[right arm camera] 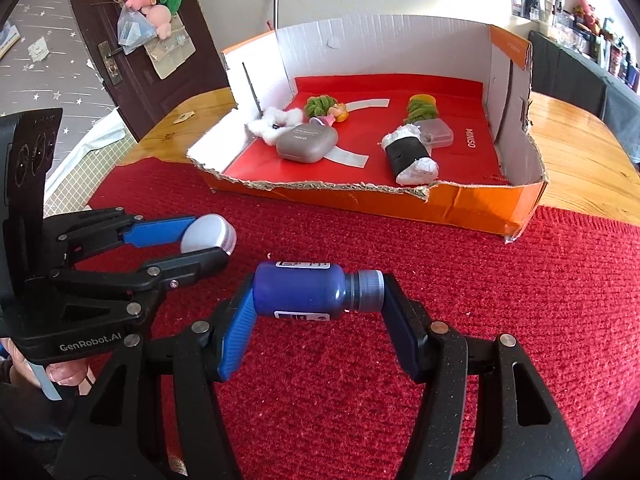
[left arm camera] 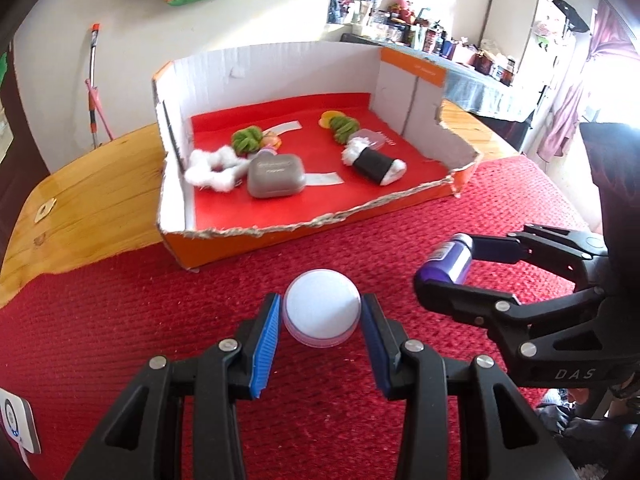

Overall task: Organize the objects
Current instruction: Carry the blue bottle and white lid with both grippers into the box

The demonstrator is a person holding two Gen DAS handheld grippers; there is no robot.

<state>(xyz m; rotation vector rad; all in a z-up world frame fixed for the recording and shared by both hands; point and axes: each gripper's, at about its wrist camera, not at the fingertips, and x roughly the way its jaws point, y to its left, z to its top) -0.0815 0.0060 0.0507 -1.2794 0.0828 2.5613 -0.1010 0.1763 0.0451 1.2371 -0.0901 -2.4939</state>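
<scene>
The left gripper point(left arm camera: 321, 317) is clamped on a round white plastic jar point(left arm camera: 320, 314); the right gripper point(right arm camera: 316, 296) grips a dark blue plastic bottle point(right arm camera: 300, 295) lengthwise, base to grey cap. Both are held above the red woven cloth point(right arm camera: 520, 320), near the torn orange cardboard box point(right arm camera: 460, 200)

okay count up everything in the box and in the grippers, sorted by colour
Green: 2, green pom-poms
White: 2, fluffy white piece, white jar
Grey: 1, grey case
Black-and-white: 1, sushi roll toy
Clear: 1, clear case
Purple: 1, purple bottle
Total: 8
</scene>
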